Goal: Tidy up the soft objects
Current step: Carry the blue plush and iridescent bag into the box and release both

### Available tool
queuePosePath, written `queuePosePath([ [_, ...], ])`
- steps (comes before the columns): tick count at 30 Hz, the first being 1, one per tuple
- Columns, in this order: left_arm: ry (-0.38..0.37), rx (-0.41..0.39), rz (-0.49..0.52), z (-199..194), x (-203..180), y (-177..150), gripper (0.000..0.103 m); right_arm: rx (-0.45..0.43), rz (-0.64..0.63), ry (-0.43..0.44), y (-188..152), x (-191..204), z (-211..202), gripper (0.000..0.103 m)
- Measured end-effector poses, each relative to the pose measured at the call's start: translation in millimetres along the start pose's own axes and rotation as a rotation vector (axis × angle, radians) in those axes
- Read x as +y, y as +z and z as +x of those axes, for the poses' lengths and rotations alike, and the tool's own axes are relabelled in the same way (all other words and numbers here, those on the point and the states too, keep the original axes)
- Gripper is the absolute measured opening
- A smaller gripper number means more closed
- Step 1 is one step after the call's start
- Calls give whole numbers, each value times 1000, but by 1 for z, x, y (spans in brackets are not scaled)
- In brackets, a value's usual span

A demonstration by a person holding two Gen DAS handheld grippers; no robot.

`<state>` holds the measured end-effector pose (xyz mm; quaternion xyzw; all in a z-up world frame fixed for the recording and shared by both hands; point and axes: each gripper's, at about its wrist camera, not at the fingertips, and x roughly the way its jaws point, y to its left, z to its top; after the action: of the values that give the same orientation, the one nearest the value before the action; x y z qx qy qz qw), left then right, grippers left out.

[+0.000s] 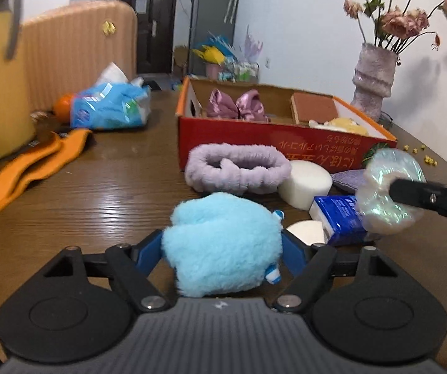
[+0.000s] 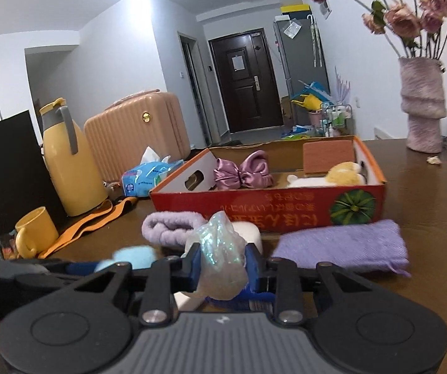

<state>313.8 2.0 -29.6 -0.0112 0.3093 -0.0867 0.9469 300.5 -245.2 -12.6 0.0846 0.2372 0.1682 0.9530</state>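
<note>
Left wrist view, entry one: our left gripper sits low over the brown wood-grain table, angled downward, its blue pads pressed into the flanks of a light-blue plush toy that rests on the tabletop. Entry two: our right gripper, likewise tilted down, is clenched on an iridescent scrunchie, raised just clear of the table beside the left one. Entry three, clutter directly ahead: a lilac fluffy headband, a white round sponge touching it, a blue-and-white tissue packet, and a folded purple cloth to the right. Entry four: a red cardboard box behind these, open-topped, holding a pink satin bow, a brown block and a yellow-and-white plush. Entry five, left side: an orange strap, a blue wipes pack, a yellow thermos jug, a yellow mug, a pink suitcase. Entry six, right rear: a pale vase of dried roses. Room: white walls, dark door down the hall.
</note>
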Motion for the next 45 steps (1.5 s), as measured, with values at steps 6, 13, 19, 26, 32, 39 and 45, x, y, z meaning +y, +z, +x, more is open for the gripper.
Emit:
queuePosePath([
  [6, 13, -64, 2, -69, -5, -20, 79, -7, -37, -12, -23, 14, -47, 29],
  [13, -9, -145, 20, -124, -16, -31, 79, -49, -30, -19, -39, 31, -98, 29],
  [19, -25, -169, 30, -139, -22, -34, 79, -81, -34, -31, -43, 38, -122, 29],
  [26, -46, -188, 65, -121, -26, -12, 79, -77, -25, -26, -33, 29, -110, 29],
  [32, -85, -215, 123, -64, -28, 63, 79, -69, -10, -13, 17, 2, -68, 29],
  [39, -98, -144, 111, 61, -34, 173, 80, -68, -2, -44, 118, -47, 32, 30],
  [45, -33, 4, 146, 150, -40, 191, 80, 43, 11, -122, 174, -80, 159, 30],
])
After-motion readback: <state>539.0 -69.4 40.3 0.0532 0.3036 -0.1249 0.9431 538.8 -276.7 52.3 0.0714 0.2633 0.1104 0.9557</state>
